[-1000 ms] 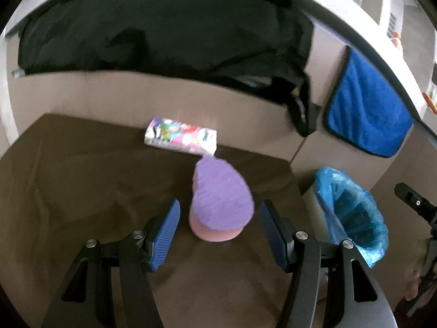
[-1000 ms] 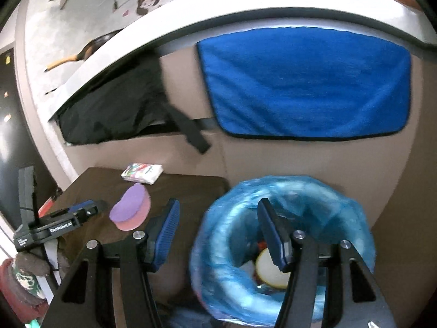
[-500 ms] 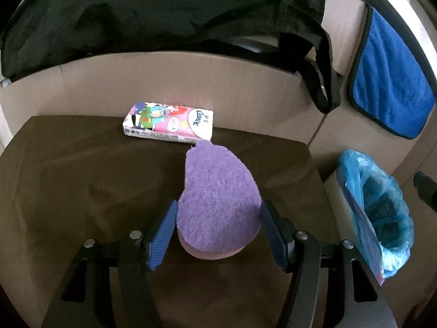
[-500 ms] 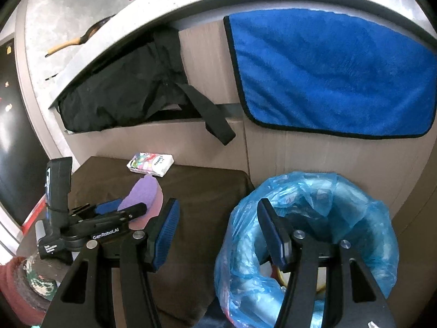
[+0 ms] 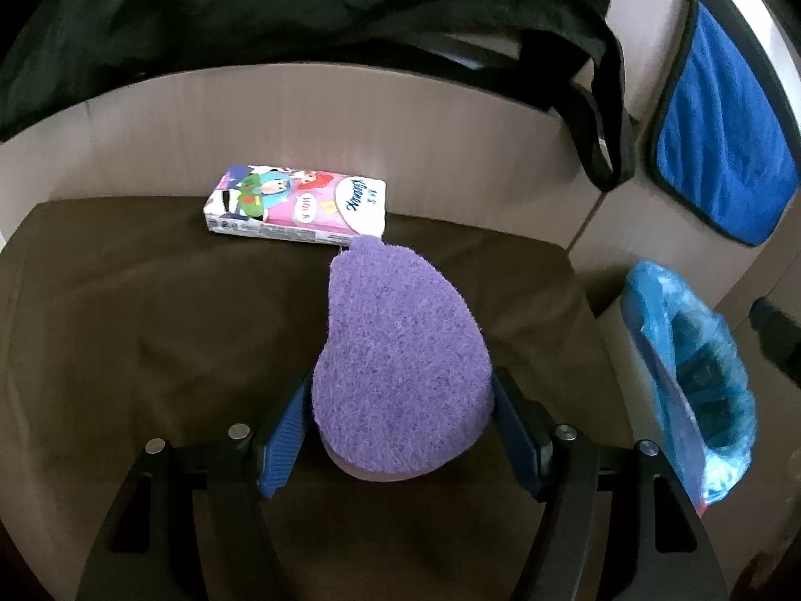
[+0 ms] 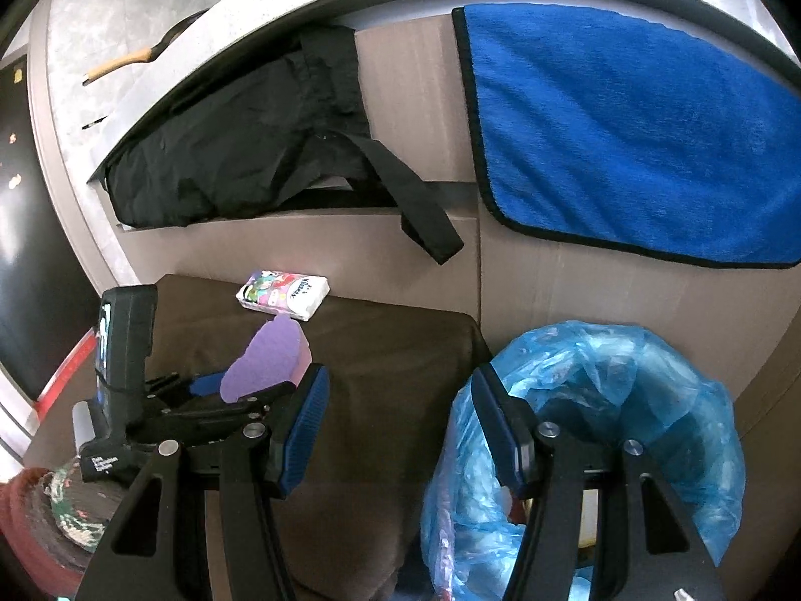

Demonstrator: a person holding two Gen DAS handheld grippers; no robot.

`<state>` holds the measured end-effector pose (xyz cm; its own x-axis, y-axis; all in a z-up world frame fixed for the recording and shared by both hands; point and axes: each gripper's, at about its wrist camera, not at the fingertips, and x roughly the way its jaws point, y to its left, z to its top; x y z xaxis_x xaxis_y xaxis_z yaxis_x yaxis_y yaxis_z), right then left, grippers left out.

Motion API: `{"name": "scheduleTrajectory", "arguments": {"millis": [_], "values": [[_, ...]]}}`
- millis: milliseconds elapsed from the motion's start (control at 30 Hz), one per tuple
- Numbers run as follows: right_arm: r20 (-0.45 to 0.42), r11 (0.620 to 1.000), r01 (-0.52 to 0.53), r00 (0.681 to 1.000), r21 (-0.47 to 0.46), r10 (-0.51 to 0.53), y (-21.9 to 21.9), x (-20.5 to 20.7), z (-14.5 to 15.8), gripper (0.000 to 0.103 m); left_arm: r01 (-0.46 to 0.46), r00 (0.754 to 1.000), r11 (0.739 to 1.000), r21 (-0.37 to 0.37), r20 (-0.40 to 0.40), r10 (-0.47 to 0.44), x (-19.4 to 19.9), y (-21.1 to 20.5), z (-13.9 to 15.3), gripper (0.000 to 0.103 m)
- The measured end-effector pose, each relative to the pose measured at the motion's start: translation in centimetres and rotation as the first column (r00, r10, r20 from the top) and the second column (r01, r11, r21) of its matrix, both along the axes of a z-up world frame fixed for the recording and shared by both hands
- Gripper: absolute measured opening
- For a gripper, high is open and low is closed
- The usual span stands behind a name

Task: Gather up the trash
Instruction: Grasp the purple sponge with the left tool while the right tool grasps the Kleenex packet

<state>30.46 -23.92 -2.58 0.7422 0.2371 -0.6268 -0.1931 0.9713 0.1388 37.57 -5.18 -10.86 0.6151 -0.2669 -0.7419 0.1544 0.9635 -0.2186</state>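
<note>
One purple sponge (image 5: 400,365) sits between the left tongs (image 5: 400,430), just widening — right tongs (image 6: 400,425) apart, empty.

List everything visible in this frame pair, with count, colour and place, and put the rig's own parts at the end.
sponge: 1, purple top over pink base, on the brown cushion between the left gripper's fingers
tissue pack: 1, white and pink with cartoon print, at the cushion's back edge, against the panel
brown cushion: 1, dark brown, under sponge and pack
trash bin: 1, blue plastic liner, right of the cushion, some items inside
blue towel: 1, blue with black trim, hanging on the panel above the bin
black bag: 1, black, on the ledge, strap dangling
left gripper: 1, black with blue pads, straddling the sponge, jaws just opening wider
right gripper: 1, black with blue pads, open, empty, by the bin's rim
</note>
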Motion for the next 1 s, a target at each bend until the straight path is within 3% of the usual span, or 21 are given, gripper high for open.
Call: {"name": "scheduleTrajectory", "arguments": {"millis": [233,467,600,767,1000], "values": [[-0.023,0.999,-0.034,0.999,-0.001,0.034,2.0,0.8,0.1,0.057,-0.007,0.998,0.996,-0.086,0.066,0.013,-3.0,6.3,3.7,0.067],[-0.077,0.982,-0.187,0.979,0.018,0.188,9.2,5.2,-0.6,0.057,-0.113,0.981,0.991,-0.077,0.148,0.124,-7.2,15.9,6.4,0.067],[-0.119,0.973,-0.228,0.966,0.040,0.231,13.2,9.6,-2.4,0.057,-0.182,0.964,0.978,-0.098,0.178,0.197,-8.4,20.3,6.0,0.067],[-0.159,0.983,-0.182,0.971,-0.008,0.178,16.0,14.2,-5.2,0.057,-0.247,0.949,0.955,-0.167,0.157,0.273,-8.4,25.2,4.7,0.067],[-0.215,0.990,-0.138,0.968,-0.032,0.128,17.6,16.6,-7.5,0.058,-0.282,0.938,0.926,-0.251,0.131,0.321,-8.1,28.4,3.7,0.067]]}}
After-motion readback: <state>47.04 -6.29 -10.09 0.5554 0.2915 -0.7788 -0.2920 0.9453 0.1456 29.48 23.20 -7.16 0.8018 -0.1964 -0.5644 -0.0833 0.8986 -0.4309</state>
